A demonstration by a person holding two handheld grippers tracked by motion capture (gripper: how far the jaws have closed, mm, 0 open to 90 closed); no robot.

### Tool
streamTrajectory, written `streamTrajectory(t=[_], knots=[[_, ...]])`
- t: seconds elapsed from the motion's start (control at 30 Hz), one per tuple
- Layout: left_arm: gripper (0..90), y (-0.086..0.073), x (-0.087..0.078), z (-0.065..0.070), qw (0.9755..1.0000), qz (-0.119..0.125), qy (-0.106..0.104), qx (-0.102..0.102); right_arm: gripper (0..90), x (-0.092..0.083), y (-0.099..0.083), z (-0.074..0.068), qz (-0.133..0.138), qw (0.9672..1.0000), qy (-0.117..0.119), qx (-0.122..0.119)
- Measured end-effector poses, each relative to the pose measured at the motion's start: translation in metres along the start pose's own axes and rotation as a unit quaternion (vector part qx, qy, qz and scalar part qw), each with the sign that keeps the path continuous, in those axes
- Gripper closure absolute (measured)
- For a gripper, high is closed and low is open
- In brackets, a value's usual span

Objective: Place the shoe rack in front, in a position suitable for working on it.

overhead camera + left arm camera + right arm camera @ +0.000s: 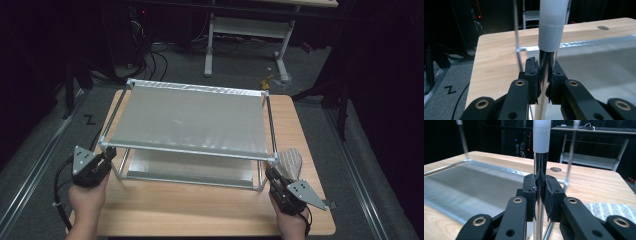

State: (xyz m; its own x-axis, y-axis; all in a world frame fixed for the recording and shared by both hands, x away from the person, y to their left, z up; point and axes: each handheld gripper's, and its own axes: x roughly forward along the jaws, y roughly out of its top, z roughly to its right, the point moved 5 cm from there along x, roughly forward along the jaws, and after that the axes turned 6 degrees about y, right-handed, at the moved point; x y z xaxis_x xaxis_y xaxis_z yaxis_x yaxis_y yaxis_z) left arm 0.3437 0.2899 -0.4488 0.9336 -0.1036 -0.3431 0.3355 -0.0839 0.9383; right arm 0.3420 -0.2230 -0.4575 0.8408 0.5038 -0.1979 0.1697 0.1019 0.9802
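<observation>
Metal two-tier shelf rack (190, 125) sits mid-way on the wooden table (200, 210), long side toward the person. Landmark = rack.

Left gripper (107, 159) at the rack's near-left corner, jaws pinched on the near-left post (546, 72), a chrome upright with a pale sleeve above the grip. Left hand (87, 197) holds it just off that corner.

Right gripper (272, 175) at the rack's near-right corner, jaws pinched on the near-right post (539, 182), same chrome tube with a white sleeve on top. Right hand (292, 222) behind it, toward the table's near edge.

Striped grey cloth (290, 161) lies on the table just right of the rack's near-right corner, beside the right gripper; whether it touches the post I can't tell.

Lower shelf (461, 182) looks like brushed metal sheet. Round hole (555, 169) in the tabletop beyond the rack. Desk frame (245, 45) on the floor well behind the rack
</observation>
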Motion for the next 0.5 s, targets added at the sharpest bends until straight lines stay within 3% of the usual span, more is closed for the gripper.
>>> streamTrajectory(t=[0.13, 0.23, 0.3, 0.4, 0.47, 0.5], knots=[[80.3, -0.01, -0.024, 0.002, 1.0, 0.005, -0.004, -0.003, 80.1, 0.016, 0.005, 0.005, -0.012, 0.9999, -0.004, 0.009], [80.3, -0.016, -0.04, 0.005, 0.9999, 0.011, -0.012, -0.001, 80.2, 0.043, 0.013, 0.013, -0.032, 0.9994, -0.014, 0.006], [80.3, -0.02, -0.051, 0.01, 0.9996, 0.011, -0.026, 0.002, 80.2, 0.051, 0.015, 0.015, -0.035, 0.9992, -0.02, 0.004], [80.2, -0.024, -0.064, 0.021, 0.9987, 0.015, -0.049, 0.008, 80.4, 0.087, 0.022, 0.028, -0.04, 0.9985, -0.036, -0.003], [80.2, -0.027, -0.072, 0.032, 0.9975, 0.016, -0.068, 0.016, 80.4, 0.094, 0.023, 0.031, -0.037, 0.9986, -0.039, -0.003], [80.2, -0.027, -0.074, 0.036, 0.997, 0.016, -0.074, 0.018, 80.4, 0.108, 0.025, 0.036, -0.037, 0.9982, -0.047, -0.002]])
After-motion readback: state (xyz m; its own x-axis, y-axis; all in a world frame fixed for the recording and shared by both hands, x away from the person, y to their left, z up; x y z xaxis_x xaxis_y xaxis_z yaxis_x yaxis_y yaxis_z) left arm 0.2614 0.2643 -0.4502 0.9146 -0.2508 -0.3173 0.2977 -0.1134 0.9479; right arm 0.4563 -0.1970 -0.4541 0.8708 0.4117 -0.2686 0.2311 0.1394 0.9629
